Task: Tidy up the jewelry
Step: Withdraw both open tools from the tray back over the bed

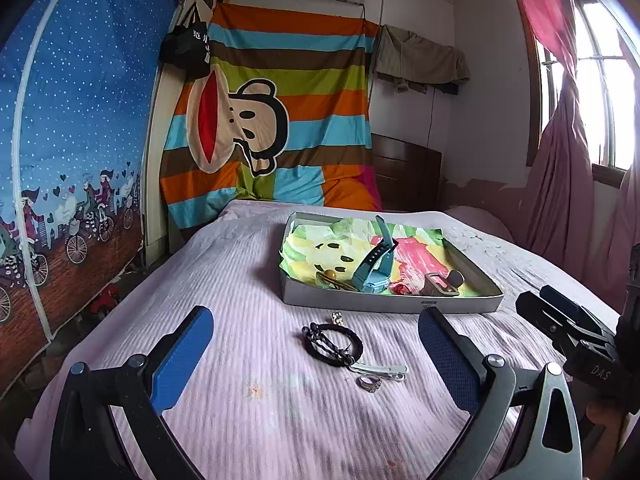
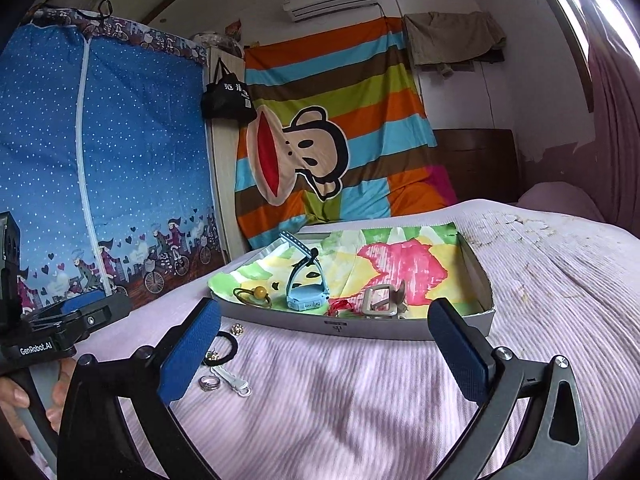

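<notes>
Now both tongs – left (image 1: 316, 356) and right (image 2: 324, 344) – are spread wide and empty, so I think it is best to pinch the black bracelet (image 1: 332, 344) on the bed (image 1: 240, 280) by its rim, then carry it to the tray (image 1: 392, 304).

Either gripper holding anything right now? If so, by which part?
Nothing is held. The left gripper and right gripper are both wide open above the bed, with no item between the pads. The black bracelet and ring lie loose.
</notes>
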